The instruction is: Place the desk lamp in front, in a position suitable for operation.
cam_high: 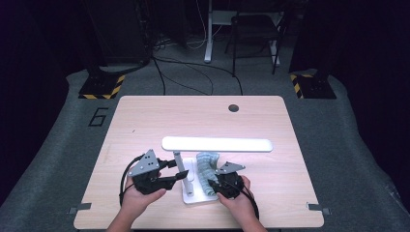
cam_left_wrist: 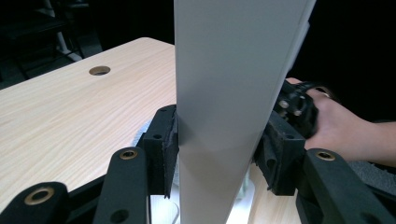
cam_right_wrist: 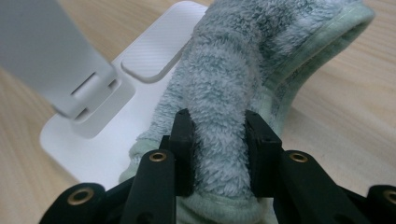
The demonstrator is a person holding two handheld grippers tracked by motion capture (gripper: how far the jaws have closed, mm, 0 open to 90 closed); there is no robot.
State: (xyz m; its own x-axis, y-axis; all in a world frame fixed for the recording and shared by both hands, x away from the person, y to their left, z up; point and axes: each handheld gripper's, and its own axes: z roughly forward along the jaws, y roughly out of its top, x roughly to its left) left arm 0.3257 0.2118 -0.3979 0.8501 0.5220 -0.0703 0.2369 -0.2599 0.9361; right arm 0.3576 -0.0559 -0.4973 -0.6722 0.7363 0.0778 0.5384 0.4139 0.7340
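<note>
At the table's near edge, the left gripper [cam_high: 170,173] clamps the white lamp's [cam_high: 216,144] upright post [cam_left_wrist: 224,116], while the right gripper [cam_right_wrist: 218,140] pinches a fluffy green cloth [cam_right_wrist: 243,60] draped over the lamp's base [cam_right_wrist: 93,135]; the light bar lies beyond.

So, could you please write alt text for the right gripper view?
The right gripper pinches a fold of fluffy pale green cloth between its two black jaws. The cloth lies partly over the white lamp base on the light wooden table, with the lamp's grey stem at upper left.
</note>
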